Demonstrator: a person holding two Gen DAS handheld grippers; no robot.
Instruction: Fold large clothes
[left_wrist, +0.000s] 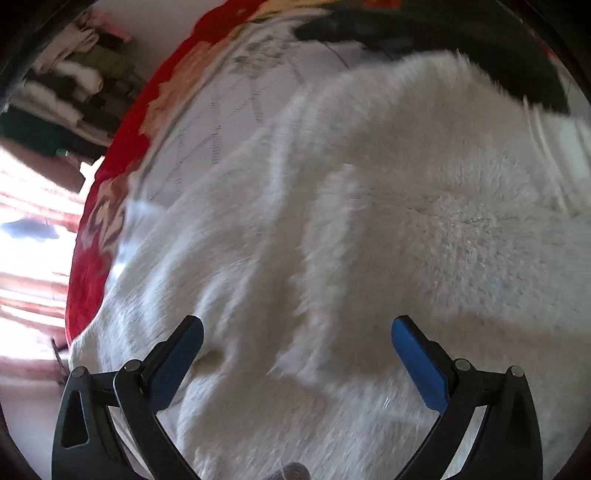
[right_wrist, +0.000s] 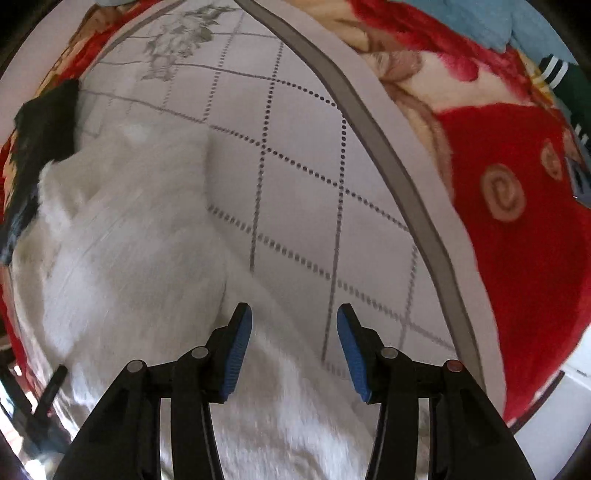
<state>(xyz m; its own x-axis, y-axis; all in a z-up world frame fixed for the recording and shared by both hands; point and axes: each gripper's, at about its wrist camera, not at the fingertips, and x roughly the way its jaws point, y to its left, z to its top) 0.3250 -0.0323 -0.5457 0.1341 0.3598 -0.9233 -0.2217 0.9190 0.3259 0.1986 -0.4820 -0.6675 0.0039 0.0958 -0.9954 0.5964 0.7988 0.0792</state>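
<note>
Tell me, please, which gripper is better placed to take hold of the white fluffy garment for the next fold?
Probably the left gripper: its open jaws hang over the garment. The right gripper, also open, sits at the garment's edge, half over the quilted mat.

A bed carries everything here. Over it lies a red blanket with cream flower and swirl figures, and on that blanket a pale quilted mat with grey dotted grid lines, a grey leaf print near its far end, and a grey border band. A white fluffy garment lies spread on the mat, covering much of it. A black garment lies at the mat's edge, touching the white one.
</note>
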